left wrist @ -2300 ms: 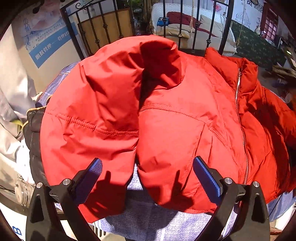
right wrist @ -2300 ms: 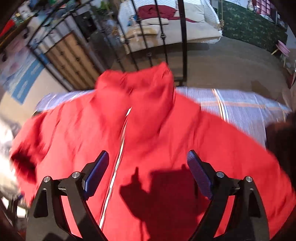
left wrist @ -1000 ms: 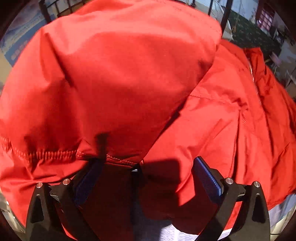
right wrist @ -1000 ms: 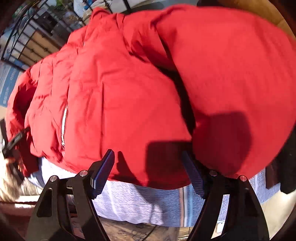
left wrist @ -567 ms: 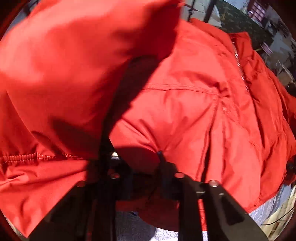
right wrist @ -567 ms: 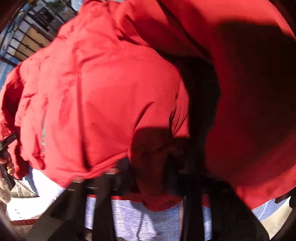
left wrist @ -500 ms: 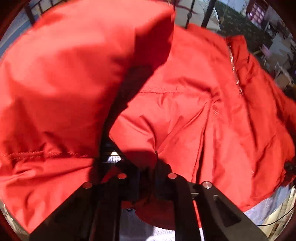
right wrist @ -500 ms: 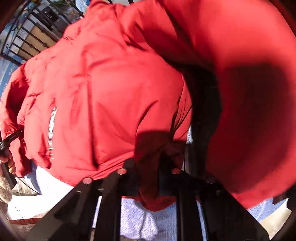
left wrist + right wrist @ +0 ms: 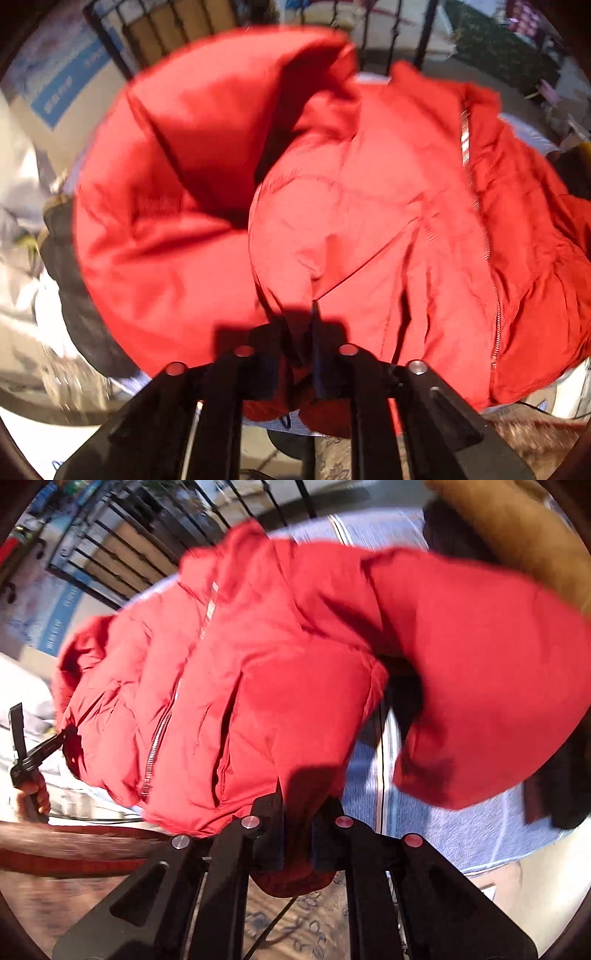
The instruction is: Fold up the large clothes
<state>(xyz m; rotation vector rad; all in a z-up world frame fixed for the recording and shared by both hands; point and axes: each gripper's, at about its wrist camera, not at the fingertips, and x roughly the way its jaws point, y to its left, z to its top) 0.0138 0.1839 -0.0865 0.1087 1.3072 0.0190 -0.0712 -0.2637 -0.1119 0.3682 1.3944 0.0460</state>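
A red puffer jacket (image 9: 369,229) with a silver front zipper lies front up on a blue-grey cloth. My left gripper (image 9: 299,354) is shut on the jacket's bottom hem beside its left sleeve (image 9: 207,155). In the right wrist view my right gripper (image 9: 295,830) is shut on the hem of the jacket (image 9: 236,686) at the other corner, beside the other sleeve (image 9: 480,672). The left gripper also shows in the right wrist view (image 9: 26,746), held by a hand.
The blue-grey cloth (image 9: 443,823) covers the surface under the jacket. A dark garment (image 9: 70,280) lies at the left, and brown and dark clothes (image 9: 517,528) at the right. A black iron railing (image 9: 122,554) stands behind. Patterned floor (image 9: 306,915) is below the edge.
Both grippers went from open over the jacket to shut on its bottom hem. Since closing, both have drawn back, pulling the hem toward me past the cloth's near edge.
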